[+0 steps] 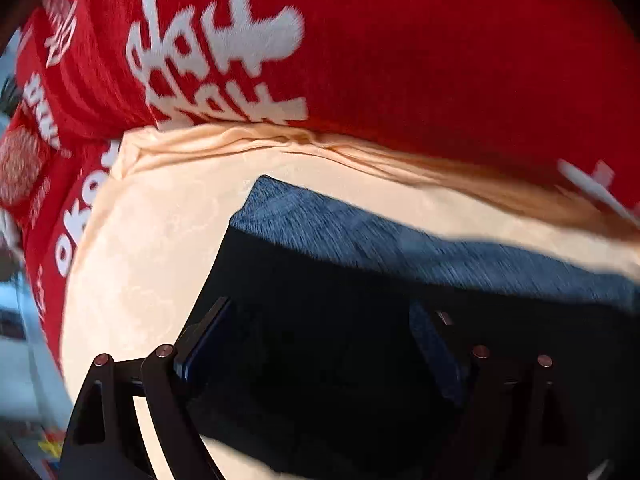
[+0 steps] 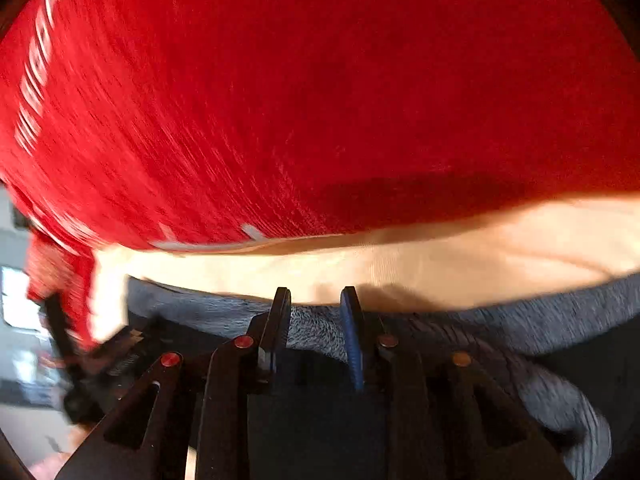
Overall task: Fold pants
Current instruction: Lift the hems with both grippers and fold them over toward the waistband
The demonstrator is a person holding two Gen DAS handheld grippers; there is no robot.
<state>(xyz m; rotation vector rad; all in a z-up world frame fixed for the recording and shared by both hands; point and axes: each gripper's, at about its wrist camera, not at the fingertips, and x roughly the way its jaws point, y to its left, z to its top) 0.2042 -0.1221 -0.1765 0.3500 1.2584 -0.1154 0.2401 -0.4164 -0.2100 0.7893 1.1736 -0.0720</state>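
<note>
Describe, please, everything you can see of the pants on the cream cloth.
The pants are blue-grey, heathered knit fabric, soft-looking, lying flat on a cream cloth with one squared corner showing in the left wrist view; much of them sits in shadow. In the right wrist view an edge runs across the frame and passes between the parted fingers of the right gripper. Whether the pads press it cannot be told.

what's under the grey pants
A cream cloth shows bare around the grey pants, with a red printed cloth beyond. What lies directly beneath the pants is covered.
</note>
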